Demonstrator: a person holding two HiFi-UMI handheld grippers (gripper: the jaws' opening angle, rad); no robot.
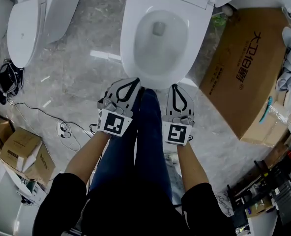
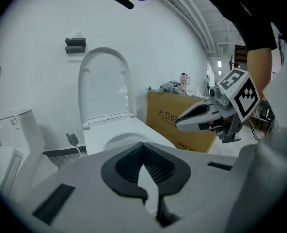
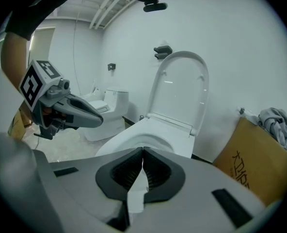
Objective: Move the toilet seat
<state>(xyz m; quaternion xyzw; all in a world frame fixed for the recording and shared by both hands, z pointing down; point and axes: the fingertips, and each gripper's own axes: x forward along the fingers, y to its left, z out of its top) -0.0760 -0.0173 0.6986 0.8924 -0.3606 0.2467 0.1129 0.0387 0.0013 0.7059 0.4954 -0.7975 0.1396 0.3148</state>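
Left claw (image 1: 133, 82) and right claw (image 1: 177, 88) are both pressed together, empty, side by side just before the toilet bowl (image 1: 130, 53) front rim. The toilet seat (image 3: 180, 89) stands upright.

So, a big cardboard box (image 1: 244, 73) is parked on the grey marble floor (image 1: 76, 68). A grey cloth (image 1: 289, 63) is dumped on top of it, and something teal (image 1: 266, 109) is laid at its edge. Well off to the box's left, a second toilet (image 1: 25, 28) is stood, black cables (image 1: 7, 80) are left tangled, and small cardboard boxes (image 1: 22, 154) are stacked.
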